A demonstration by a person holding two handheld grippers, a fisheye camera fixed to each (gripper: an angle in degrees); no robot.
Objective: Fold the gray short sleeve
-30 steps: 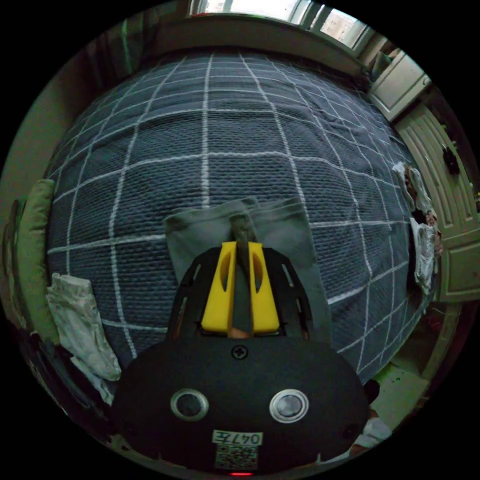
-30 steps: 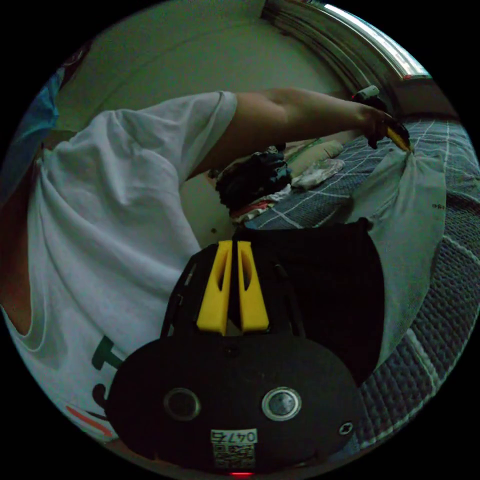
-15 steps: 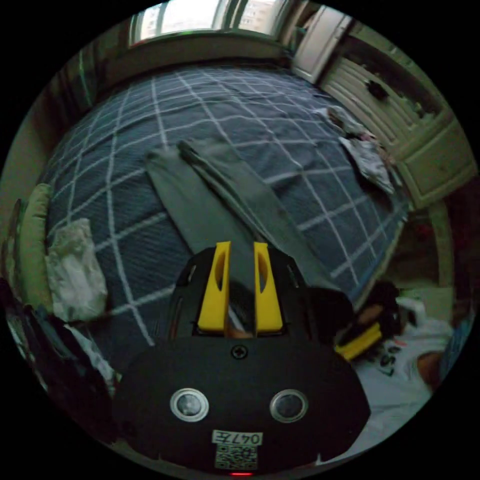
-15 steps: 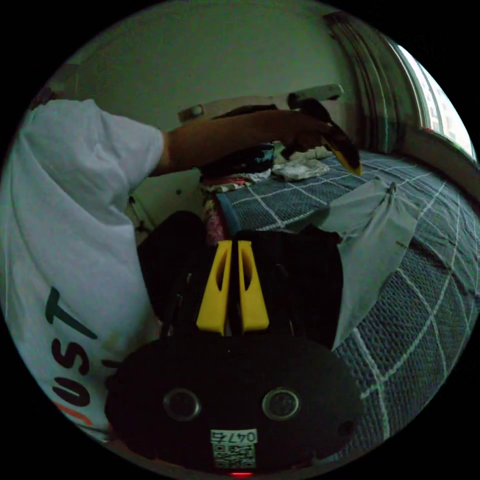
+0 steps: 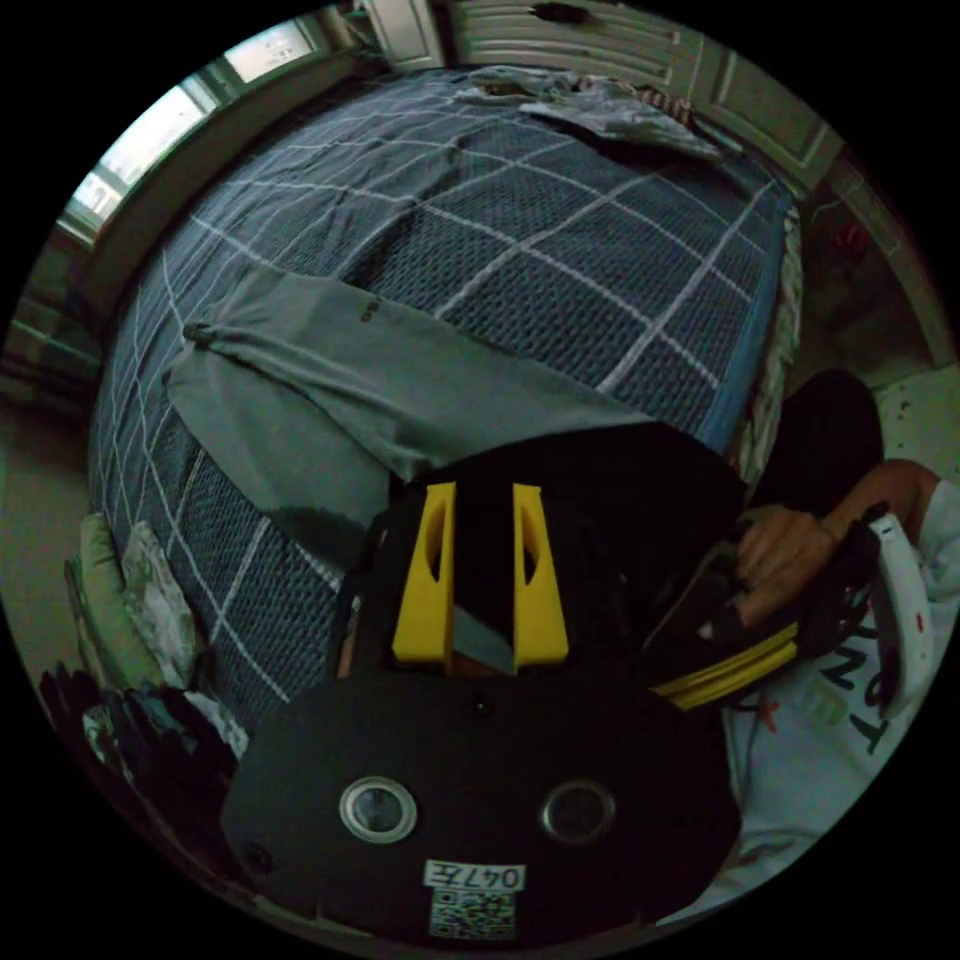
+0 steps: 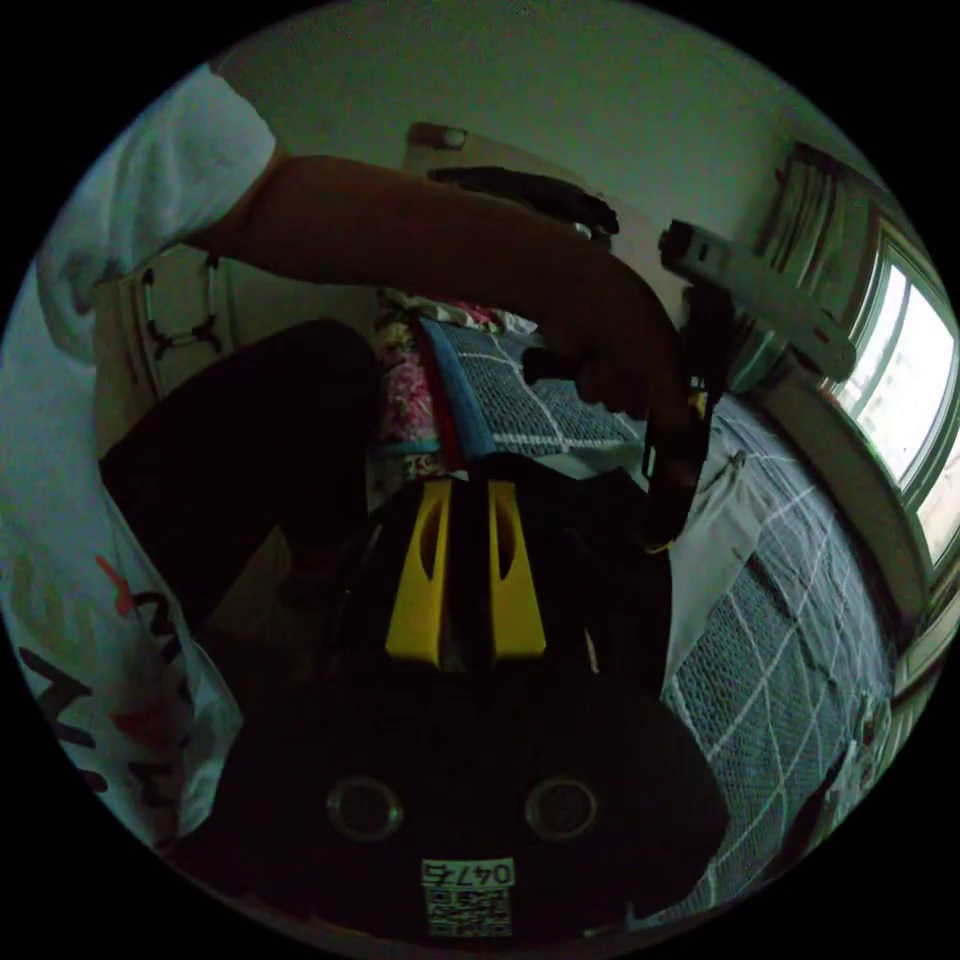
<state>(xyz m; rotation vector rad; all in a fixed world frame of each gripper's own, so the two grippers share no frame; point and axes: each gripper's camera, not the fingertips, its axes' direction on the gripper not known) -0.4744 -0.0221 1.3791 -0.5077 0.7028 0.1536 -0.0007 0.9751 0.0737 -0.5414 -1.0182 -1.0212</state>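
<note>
The gray short sleeve shirt [image 5: 330,370] lies flat as a long folded strip on the checked bed cover [image 5: 560,270]. Its near end runs under a black shape [image 5: 600,480] just in front of my left gripper [image 5: 482,490]. That gripper stands open by a narrow gap, clear of the shirt, with a grey sliver showing at the jaws' base. My right gripper [image 5: 700,680] is close beside it, held in a hand [image 5: 785,550]. In the right gripper view, my right gripper [image 6: 468,487] has its jaws slightly apart with only darkness between them. The left gripper [image 6: 672,490] hangs over the shirt [image 6: 725,520] at the bed's edge.
Loose clothes [image 5: 600,110] lie at the bed's far side by wardrobe doors [image 5: 720,70]. A pale cloth [image 5: 150,610] and a green pillow [image 5: 95,590] sit at the left. A person's arm [image 6: 400,240] crosses the right gripper view above black trousers [image 6: 230,450]. A window [image 6: 920,420] is at the right.
My left gripper let go of the shirt's far end and drew back to the bed's near edge; the shirt now lies flat. The right jaws have parted a little. Both cameras swung.
</note>
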